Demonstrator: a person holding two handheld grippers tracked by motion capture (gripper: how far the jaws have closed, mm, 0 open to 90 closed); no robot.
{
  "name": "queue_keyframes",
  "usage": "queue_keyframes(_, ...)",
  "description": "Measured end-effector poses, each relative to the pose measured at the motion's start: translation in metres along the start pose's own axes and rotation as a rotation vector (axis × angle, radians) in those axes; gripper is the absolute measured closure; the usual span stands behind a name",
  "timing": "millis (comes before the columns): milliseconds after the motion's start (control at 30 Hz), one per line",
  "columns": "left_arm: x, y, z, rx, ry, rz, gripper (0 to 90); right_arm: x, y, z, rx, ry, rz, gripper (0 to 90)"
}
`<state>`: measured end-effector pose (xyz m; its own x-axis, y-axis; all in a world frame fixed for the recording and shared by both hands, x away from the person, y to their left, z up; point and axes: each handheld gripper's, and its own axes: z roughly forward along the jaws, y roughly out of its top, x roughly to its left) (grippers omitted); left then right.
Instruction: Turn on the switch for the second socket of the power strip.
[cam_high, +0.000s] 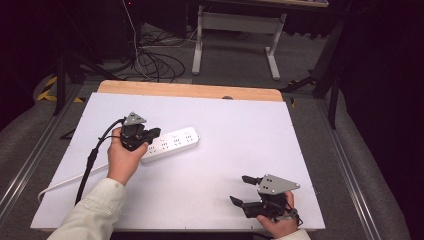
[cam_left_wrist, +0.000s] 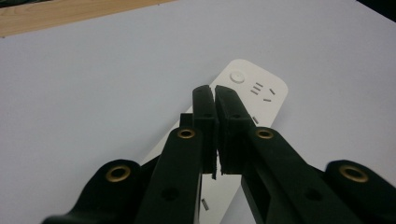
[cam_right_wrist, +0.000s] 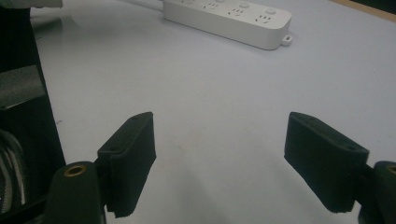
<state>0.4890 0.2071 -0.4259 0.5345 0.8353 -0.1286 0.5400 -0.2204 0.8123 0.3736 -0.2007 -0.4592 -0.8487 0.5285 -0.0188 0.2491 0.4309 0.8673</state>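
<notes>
Item: white worktop (cam_high: 210, 200), two hand-held tools, one white power strip (cam_high: 172, 142). Left tool (cam_high: 150, 134) was over the near end of the strip, its jaws brought together with almost no gap; in the left gripper view (cam_left_wrist: 215, 140) the pads met above the strip's face, and whether they pinched anything or pressed a switch could not be told, since the jaws covered that spot. The strip lay left of centre on the worktop, angled, its white cord (cam_high: 60, 182) running off toward the left edge. Right tool (cam_high: 239, 190) was near the front right corner, well apart from the strip, jaws spread wide and holding nothing; the right gripper view (cam_right_wrist: 219, 154) confirmed bare surface between the pads. Risk, judged: a downward push from the closed left tool might slide or tip the unsecured strip, because the right tool was not bracing it. Hidden: the sockets beneath the left tool, the cord's far end, and the person's right hand (cam_high: 280, 225), cut off at the frame's bottom.
</notes>
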Motion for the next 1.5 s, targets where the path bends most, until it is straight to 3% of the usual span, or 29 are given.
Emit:
queue_keyframes(233,-0.012,0.004,-0.014,-0.041,-0.04,0.034,67.6,0.0,0.0,-0.001,-0.002,-0.005,0.001,25.4)
queue_keyframes(300,-0.018,0.006,-0.026,-0.05,-0.066,0.064,63.0,0.0,0.0,-0.002,-0.005,-0.008,0.004,25.4)
queue_keyframes(467,-0.026,0.007,-0.046,-0.077,-0.099,0.091,49.8,0.0,0.0,-0.002,-0.006,-0.011,0.003,25.4)
queue_keyframes(600,-0.029,0.005,-0.058,-0.083,-0.104,0.119,39.7,0.0,0.0,-0.002,-0.007,-0.013,0.007,25.4)
queue_keyframes(767,-0.035,-0.001,-0.076,-0.095,-0.114,0.182,33.4,-0.001,0.0,-0.002,-0.013,-0.013,0.014,25.4)
queue_keyframes(900,-0.037,-0.011,-0.086,-0.109,-0.135,0.203,30.7,-0.001,0.0,-0.003,-0.015,-0.015,0.016,25.3)
queue_keyframes(1000,-0.037,-0.024,-0.09,-0.108,-0.122,0.227,28.6,-0.001,0.0,-0.003,-0.013,-0.016,0.016,25.3)
queue_keyframes(1333,-0.031,-0.056,-0.107,-0.14,-0.169,0.245,26.9,-0.001,0.0,-0.002,-0.014,-0.015,0.018,25.2)
queue_keyframes(1433,-0.026,-0.067,-0.111,-0.129,-0.234,0.193,26.9,-0.001,0.0,-0.003,-0.012,-0.014,0.021,25.2)
queue_keyframes(1500,-0.024,-0.075,-0.113,-0.127,-0.242,0.184,26.1,-0.001,0.0,-0.003,-0.01,-0.014,0.022,25.2)
